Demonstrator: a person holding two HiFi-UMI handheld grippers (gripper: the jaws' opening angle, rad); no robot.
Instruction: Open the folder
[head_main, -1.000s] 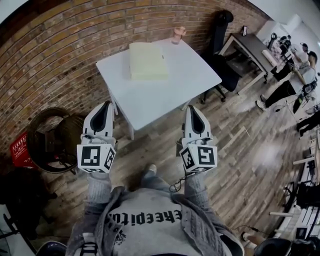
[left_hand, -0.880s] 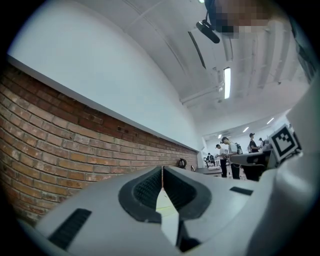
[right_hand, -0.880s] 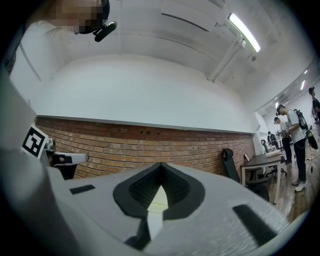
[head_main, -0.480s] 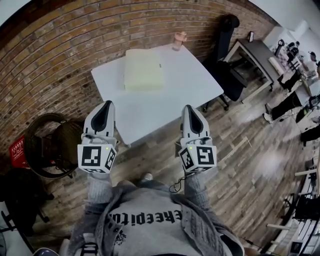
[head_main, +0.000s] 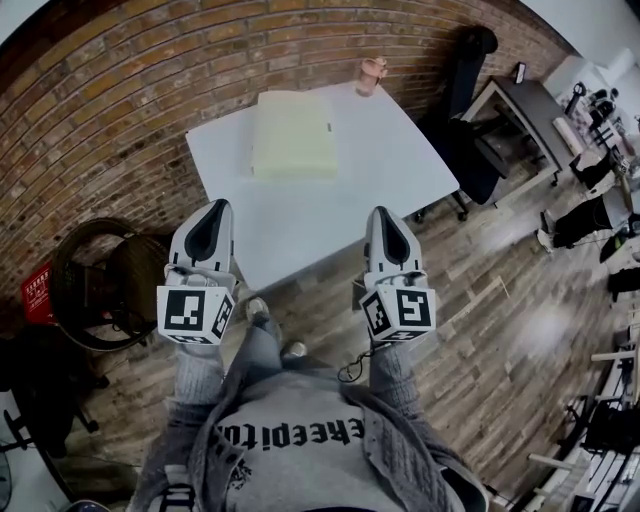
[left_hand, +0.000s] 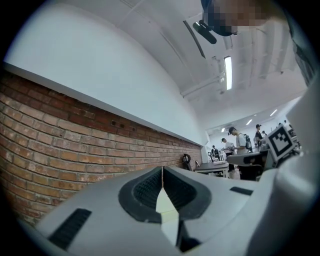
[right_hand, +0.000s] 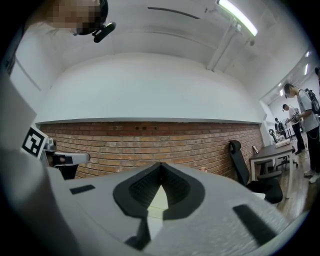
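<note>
A pale yellow folder (head_main: 294, 135) lies closed on the far left part of a white table (head_main: 390, 165). My left gripper (head_main: 212, 214) hovers over the table's near left edge, well short of the folder, with its jaws shut and nothing between them. My right gripper (head_main: 386, 218) hangs level with it over the near right edge, jaws also shut and empty. In the left gripper view the jaw tips (left_hand: 162, 170) meet, and a sliver of the yellow folder (left_hand: 165, 205) shows behind them. The right gripper view shows its tips (right_hand: 160, 165) closed the same way.
A pink cup (head_main: 368, 75) stands at the table's far edge against the brick wall (head_main: 120, 90). A black office chair (head_main: 470, 110) and a dark desk (head_main: 540, 110) stand to the right. A round dark chair (head_main: 100, 285) sits on the floor at left. People stand far right.
Both grippers have come closer to the table, from over the wooden floor to over its near edge. The table and folder now look nearer. The jaws stayed shut.
</note>
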